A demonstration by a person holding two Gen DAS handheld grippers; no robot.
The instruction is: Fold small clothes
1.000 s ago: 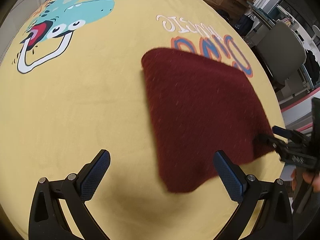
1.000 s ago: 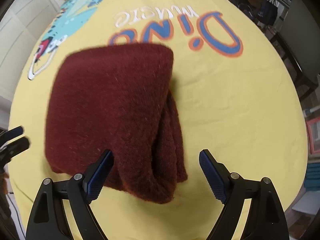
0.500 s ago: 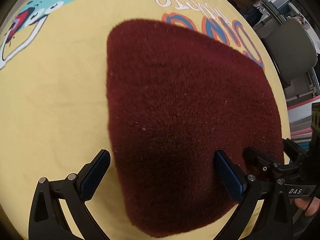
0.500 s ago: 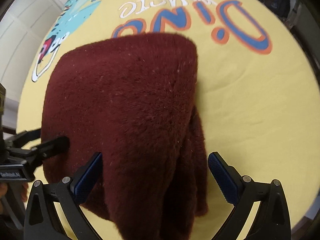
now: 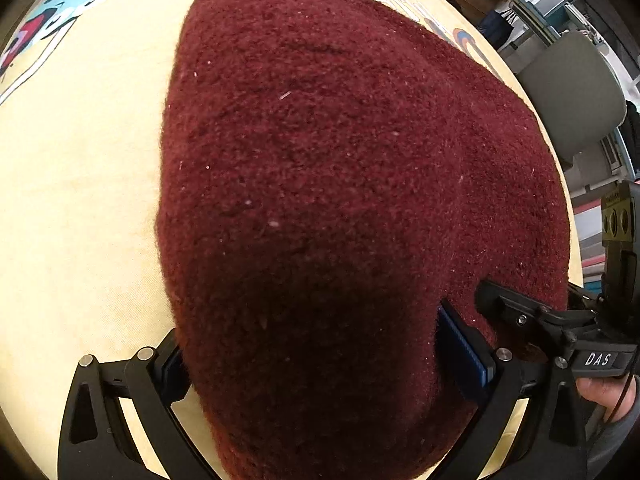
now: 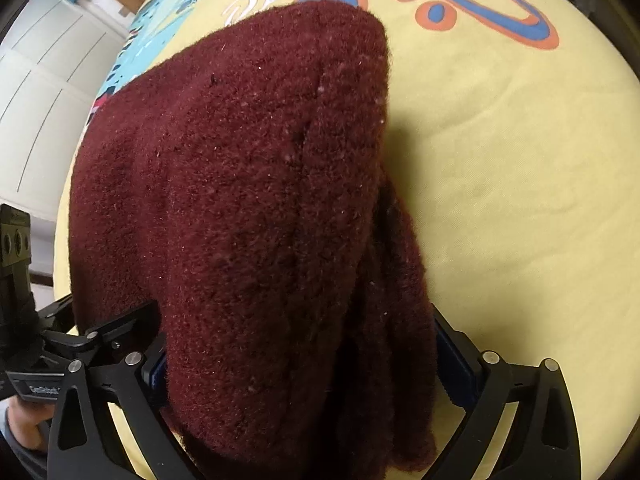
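A folded dark red fleece garment (image 5: 328, 184) lies on the yellow printed cloth (image 5: 72, 200). It fills most of both views, and in the right wrist view (image 6: 256, 208) its loose layers show at the right side. My left gripper (image 5: 320, 356) is open, its fingers wide apart on either side of the garment's near end. My right gripper (image 6: 308, 360) is open too and straddles the near end from the other side. Each gripper shows in the other's view, close beside the garment: the right one in the left wrist view (image 5: 532, 320), the left one in the right wrist view (image 6: 100, 336).
The yellow cloth carries a dinosaur print (image 6: 160, 36) and orange-blue lettering (image 6: 488, 12). A grey chair (image 5: 576, 92) and shelves stand past the table's right edge. White cabinet doors (image 6: 36, 92) are to the left in the right wrist view.
Both grippers have moved forward and down onto the garment, which now lies between their open fingers. The two grippers have come close together.
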